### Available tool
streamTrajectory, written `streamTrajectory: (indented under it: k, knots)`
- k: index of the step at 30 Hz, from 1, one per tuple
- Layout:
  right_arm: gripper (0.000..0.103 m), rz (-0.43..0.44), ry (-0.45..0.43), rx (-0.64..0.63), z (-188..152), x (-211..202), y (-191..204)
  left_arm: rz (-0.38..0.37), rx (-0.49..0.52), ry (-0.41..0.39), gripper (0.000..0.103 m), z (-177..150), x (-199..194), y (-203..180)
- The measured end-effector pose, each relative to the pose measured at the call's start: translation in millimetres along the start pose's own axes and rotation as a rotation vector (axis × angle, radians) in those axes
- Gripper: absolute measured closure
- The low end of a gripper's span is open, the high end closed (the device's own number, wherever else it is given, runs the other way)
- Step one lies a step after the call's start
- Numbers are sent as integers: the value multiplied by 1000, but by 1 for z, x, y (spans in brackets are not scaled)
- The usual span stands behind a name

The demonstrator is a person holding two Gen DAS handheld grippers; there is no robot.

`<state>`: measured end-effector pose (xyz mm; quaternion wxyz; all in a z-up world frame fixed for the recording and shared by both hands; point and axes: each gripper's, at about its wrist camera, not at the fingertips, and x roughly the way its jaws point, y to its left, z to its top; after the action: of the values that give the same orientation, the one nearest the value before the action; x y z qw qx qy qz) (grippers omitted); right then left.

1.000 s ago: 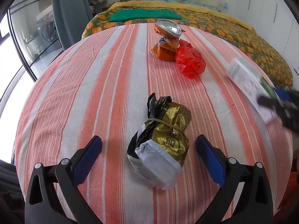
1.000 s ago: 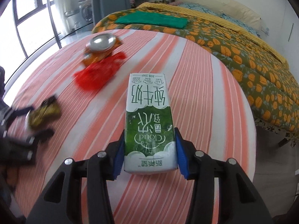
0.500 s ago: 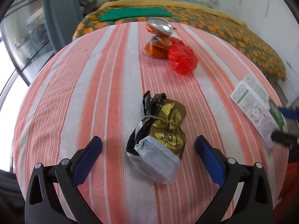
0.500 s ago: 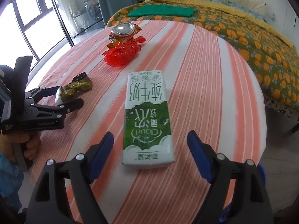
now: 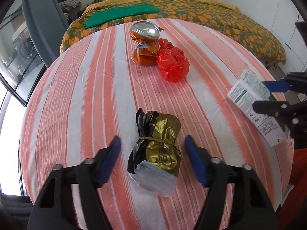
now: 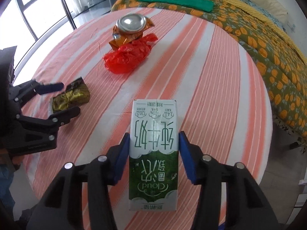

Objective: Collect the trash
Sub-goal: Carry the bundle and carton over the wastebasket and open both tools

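Observation:
A gold and black wrapper bundle (image 5: 156, 151) lies on the striped table between the fingers of my left gripper (image 5: 152, 154), which is open with gaps on both sides. It also shows in the right wrist view (image 6: 72, 98). My right gripper (image 6: 153, 149) is shut on a green and white milk carton (image 6: 153, 153), also seen at the right edge of the left wrist view (image 5: 255, 105). A crushed orange can (image 5: 144, 44) and a red plastic bag (image 5: 171, 62) lie together at the far middle of the table.
The round table has a pink and white striped cloth (image 5: 76, 88). A bed with an orange-flowered cover (image 5: 211, 13) and a green cloth (image 5: 120, 13) stands behind it. Glass doors (image 6: 44, 9) are to the left.
My right gripper opened around the carton half a second ago and has now shut on it again. My left gripper's fingers have narrowed around the gold wrapper bundle.

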<state>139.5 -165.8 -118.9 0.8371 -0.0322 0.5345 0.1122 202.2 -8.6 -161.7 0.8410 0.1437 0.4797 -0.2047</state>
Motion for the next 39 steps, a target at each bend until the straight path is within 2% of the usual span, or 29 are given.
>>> streamTrajectory:
  k: [1, 3, 8, 12, 17, 24, 29, 33, 39]
  knots:
    - [54, 13, -27, 8, -3, -8, -1, -1, -4, 1, 56, -1, 0, 0]
    - [54, 37, -57, 20, -9, -19, -3, -2, -20, -18, 59, -3, -5, -1]
    - [54, 119, -126, 67, -23, -45, -16, -63, -49, -75, 60, -6, -24, -16]
    - [54, 181, -167, 149, -42, -64, -44, -129, -37, -108, 60, -5, -40, -50]
    - [54, 158, -206, 237, -81, -88, -97, -215, 18, -137, 60, 2, -56, -116]
    - [54, 9, -178, 391, -154, -92, -195, -383, 109, -141, 60, 15, -65, -228]
    - [54, -60, -147, 504, -199, -77, -258, -432, 193, -91, 60, 15, -47, -313]
    - [54, -91, -123, 576, -229, -59, -296, -450, 248, -40, 60, 13, -14, -376]
    - [54, -76, -111, 671, -266, -43, -333, -453, 236, 36, 60, 14, 50, -419]
